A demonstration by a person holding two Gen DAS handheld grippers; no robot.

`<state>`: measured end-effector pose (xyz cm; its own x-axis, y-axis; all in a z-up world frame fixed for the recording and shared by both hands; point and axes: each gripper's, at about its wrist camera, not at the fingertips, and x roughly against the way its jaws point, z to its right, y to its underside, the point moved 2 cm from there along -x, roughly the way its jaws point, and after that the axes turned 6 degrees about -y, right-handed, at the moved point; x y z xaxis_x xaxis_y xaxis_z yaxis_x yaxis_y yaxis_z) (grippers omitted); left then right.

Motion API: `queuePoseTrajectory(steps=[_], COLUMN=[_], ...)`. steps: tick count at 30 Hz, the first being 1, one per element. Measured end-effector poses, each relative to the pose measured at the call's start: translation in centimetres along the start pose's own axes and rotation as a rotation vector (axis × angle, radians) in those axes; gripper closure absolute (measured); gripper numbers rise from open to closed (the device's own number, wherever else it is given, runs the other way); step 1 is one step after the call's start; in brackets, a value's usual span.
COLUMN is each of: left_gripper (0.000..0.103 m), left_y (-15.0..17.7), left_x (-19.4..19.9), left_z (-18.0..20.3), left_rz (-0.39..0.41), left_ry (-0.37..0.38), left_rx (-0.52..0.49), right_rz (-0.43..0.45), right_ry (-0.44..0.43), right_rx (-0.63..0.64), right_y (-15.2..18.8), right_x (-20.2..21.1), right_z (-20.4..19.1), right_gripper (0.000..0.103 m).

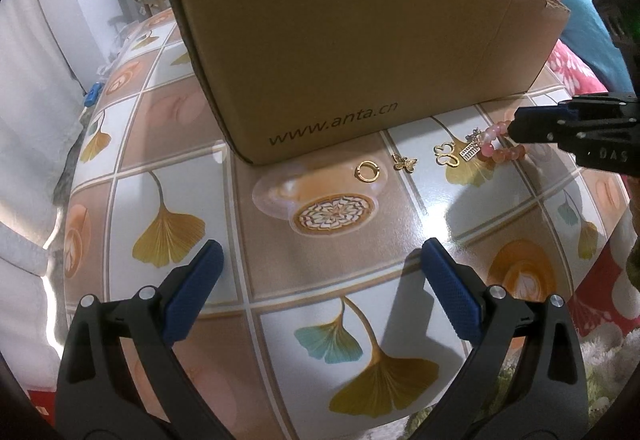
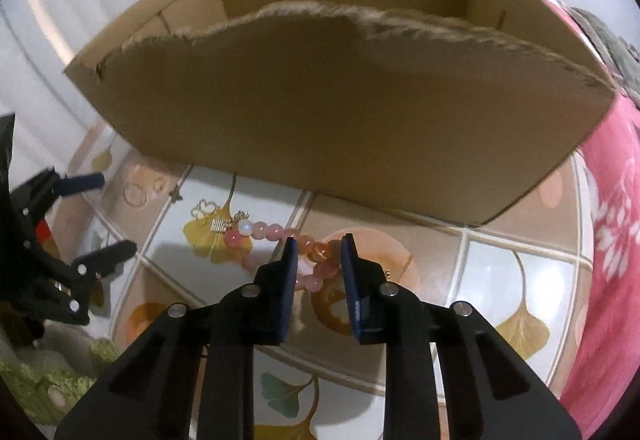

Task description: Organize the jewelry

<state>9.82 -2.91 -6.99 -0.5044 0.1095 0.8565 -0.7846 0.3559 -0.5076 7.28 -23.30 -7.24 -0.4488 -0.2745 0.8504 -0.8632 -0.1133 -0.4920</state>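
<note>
A pink bead bracelet (image 1: 494, 150) (image 2: 260, 230) with a small gold charm (image 2: 218, 226) lies on the patterned tabletop in front of a cardboard box (image 1: 360, 60) (image 2: 320, 120). My right gripper (image 2: 319, 240) (image 1: 514, 128) has its blue pads close on either side of the bracelet's right end, with beads pinched between them. To the bracelet's left lie a gold clover-outline charm (image 1: 446, 156), a gold butterfly charm (image 1: 405, 163) and a gold ring (image 1: 366, 172). My left gripper (image 1: 322, 244) (image 2: 114, 214) hangs open over the table in front of these, holding nothing.
The box is open on top with a torn front wall and reads www.anta.cn. The tablecloth (image 1: 320, 320) shows ginkgo leaves and coffee cups. A pink floral blanket (image 2: 612, 240) lies off the table's right edge, and white fabric (image 1: 24, 120) off the left.
</note>
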Motion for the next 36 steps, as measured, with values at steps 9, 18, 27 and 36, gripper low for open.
queuePoseTrajectory(steps=[9, 18, 27, 36], left_gripper=[0.007, 0.007, 0.007, 0.008], left_y=[0.1, 0.1, 0.2, -0.4], left_x=[0.2, 0.3, 0.3, 1.6], left_z=[0.1, -0.1, -0.1, 0.0], left_rz=[0.007, 0.013, 0.024, 0.096], left_ry=[-0.001, -0.001, -0.003, -0.022], left_rx=[0.001, 0.002, 0.005, -0.029], right_rz=[-0.023, -0.078, -0.085, 0.023], right_ry=[0.007, -0.034, -0.112, -0.122], right_rx=[0.083, -0.045, -0.178, -0.181], right_y=[1.2, 3.9, 5.3, 4.6], right_x=[0.9, 2.1, 2.7, 5.0], right_z=[-2.2, -1.1, 0.9, 1.1], right_gripper=[0.093, 0.093, 0.093, 0.066])
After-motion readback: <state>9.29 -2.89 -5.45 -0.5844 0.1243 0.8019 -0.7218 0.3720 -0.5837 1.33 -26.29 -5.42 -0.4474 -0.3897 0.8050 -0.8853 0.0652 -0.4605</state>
